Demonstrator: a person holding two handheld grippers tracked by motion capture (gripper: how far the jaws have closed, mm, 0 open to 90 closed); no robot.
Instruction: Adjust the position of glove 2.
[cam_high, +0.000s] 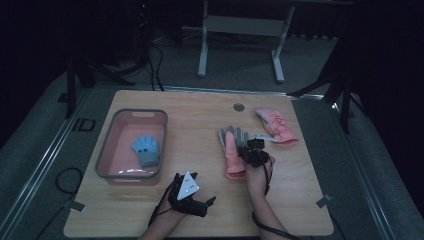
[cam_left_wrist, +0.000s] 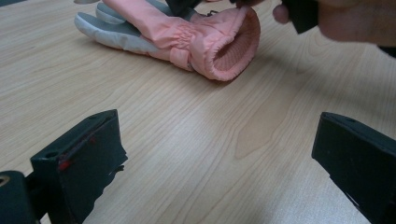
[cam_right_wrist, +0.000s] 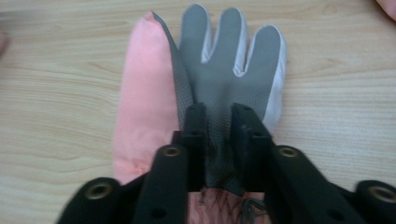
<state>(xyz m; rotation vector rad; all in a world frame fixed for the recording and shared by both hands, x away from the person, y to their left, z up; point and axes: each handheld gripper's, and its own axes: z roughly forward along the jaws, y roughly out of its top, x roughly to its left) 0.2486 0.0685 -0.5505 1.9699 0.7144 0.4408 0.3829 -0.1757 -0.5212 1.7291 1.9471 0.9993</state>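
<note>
A blue glove (cam_high: 145, 150) lies inside the pink bin (cam_high: 107, 150).

We see a pink-and-grey padded glove (cam_high: 233, 150) mid wooden tabletop (cam_high: 200, 210), 2nd pink glove (cam_high: 276, 125) behind-right, small blue glove (cam_high: 146, 150) in pink plastic bin (cam_high: 102, 160) at left.

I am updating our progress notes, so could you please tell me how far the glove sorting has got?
One blue glove already lies in the pink bin. In hand is the pink and grey glove: the right gripper has its jaws either side of a fold of the palm, while the left gripper waits open on the table. A second pink glove remains untouched beyond.
</note>
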